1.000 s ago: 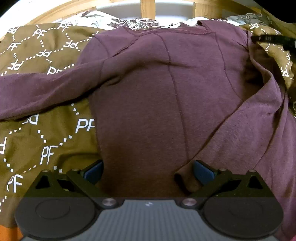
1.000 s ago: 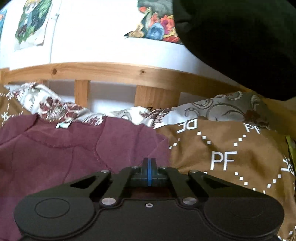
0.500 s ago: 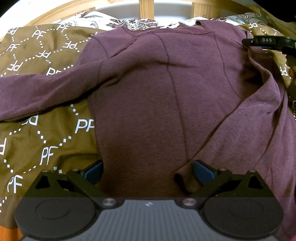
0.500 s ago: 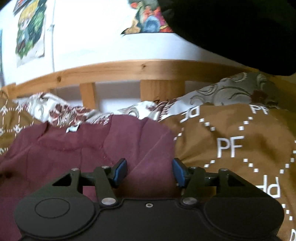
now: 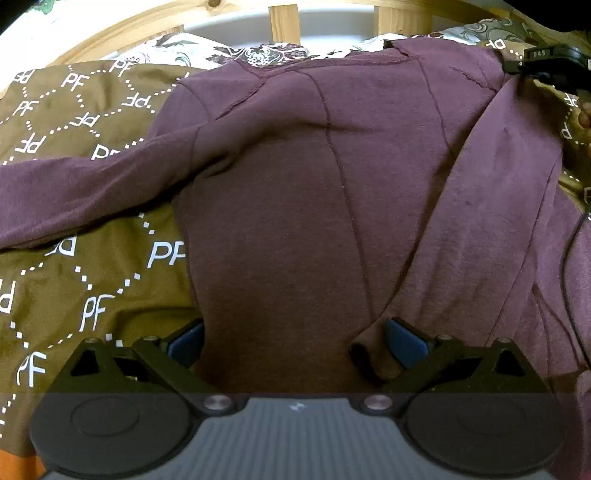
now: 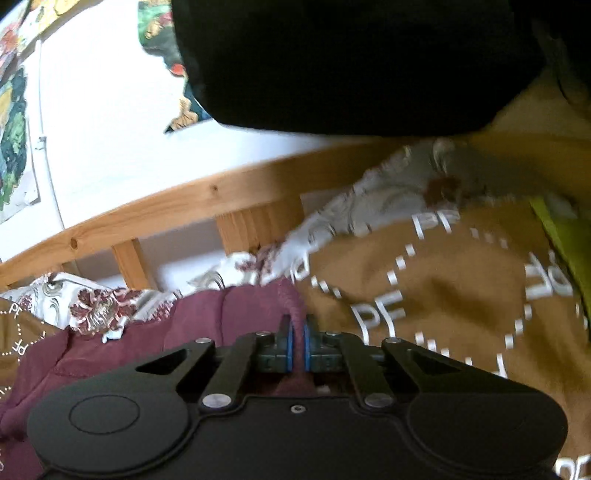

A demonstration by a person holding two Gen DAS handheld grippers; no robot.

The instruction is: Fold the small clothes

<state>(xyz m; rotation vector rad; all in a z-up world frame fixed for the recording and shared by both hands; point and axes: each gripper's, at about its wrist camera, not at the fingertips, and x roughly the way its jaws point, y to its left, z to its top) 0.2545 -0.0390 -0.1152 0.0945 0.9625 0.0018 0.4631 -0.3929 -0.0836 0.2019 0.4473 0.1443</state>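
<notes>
A maroon long-sleeved shirt [image 5: 295, 192] lies spread on a brown bedspread [image 5: 74, 280] printed with "PF". Its left sleeve stretches out to the left; its right sleeve is folded in over the body. My left gripper [image 5: 295, 343] is open, its blue pads either side of the shirt's near hem. My right gripper [image 6: 297, 345] is shut on a pinch of the shirt's fabric [image 6: 291, 306] at its far right shoulder, and its black tip shows in the left wrist view [image 5: 546, 62]. The right wrist view is tilted and blurred.
A wooden bed frame [image 5: 284, 18] with slats runs along the far side, with a floral pillow [image 5: 184, 51] against it. A white wall with posters [image 6: 14, 122] is behind. A dark sleeve [image 6: 351, 62] fills the top of the right wrist view.
My right gripper opened, then shut on the shirt's shoulder fabric, and has tilted. The left gripper has stayed open at the hem.
</notes>
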